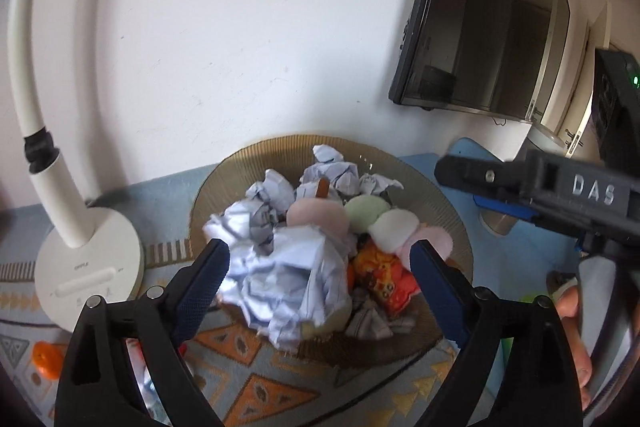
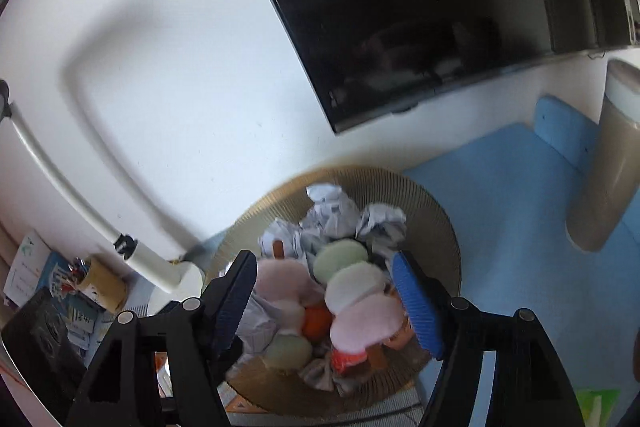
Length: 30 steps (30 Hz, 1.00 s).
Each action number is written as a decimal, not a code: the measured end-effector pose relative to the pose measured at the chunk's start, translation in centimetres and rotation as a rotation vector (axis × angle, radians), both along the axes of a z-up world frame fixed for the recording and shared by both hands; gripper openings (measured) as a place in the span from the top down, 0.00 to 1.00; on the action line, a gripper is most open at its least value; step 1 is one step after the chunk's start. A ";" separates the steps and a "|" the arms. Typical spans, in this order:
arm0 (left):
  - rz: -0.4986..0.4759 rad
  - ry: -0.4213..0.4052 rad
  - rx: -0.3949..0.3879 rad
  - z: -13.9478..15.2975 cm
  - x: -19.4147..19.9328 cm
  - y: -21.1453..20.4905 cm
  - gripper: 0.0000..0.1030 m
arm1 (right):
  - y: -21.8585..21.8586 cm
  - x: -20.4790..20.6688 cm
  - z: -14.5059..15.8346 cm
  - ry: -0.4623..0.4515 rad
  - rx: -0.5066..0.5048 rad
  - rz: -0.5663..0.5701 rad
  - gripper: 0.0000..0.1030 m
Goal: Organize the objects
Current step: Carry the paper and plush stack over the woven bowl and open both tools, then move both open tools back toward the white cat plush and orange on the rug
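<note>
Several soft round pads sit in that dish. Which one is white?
The white pad, lying between a green pad farther back and a pink pad nearer the camera, in the dish.

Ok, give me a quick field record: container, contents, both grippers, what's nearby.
container: round ribbed amber bowl on patterned cloth
contents: crumpled paper balls, pastel round pads, orange-red snack packet
left gripper: open, above bowl, nothing gripped
right gripper: open, above bowl, nothing gripped
nearby: white desk lamp left of the bowl, dark monitor behind
</note>
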<state>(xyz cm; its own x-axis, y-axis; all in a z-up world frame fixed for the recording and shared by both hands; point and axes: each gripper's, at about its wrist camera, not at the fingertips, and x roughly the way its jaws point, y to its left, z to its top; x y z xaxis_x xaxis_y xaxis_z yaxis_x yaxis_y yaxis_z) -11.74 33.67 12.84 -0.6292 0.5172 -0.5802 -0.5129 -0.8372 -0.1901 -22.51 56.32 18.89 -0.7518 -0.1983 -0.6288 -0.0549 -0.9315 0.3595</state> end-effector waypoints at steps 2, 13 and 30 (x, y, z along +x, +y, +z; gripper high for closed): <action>0.009 -0.003 0.000 0.2 0.8 -0.8 0.11 | -0.2 0.6 -0.5 -0.015 -0.004 0.008 0.33; 0.189 0.037 0.042 2.5 6.9 -10.7 0.07 | -5.3 6.5 0.6 0.011 0.076 0.129 0.33; 0.597 -0.057 -0.059 -5.2 13.8 -28.1 0.01 | -17.6 13.7 -2.6 -0.011 0.213 0.361 0.24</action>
<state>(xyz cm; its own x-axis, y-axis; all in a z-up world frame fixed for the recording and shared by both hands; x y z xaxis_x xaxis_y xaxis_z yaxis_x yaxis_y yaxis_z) 2.05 5.56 7.68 -0.7677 0.0501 -0.6388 0.0584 -0.9873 -0.1475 -8.84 38.76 16.30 -0.6508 -0.3124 -0.6921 0.2859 -0.9452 0.1577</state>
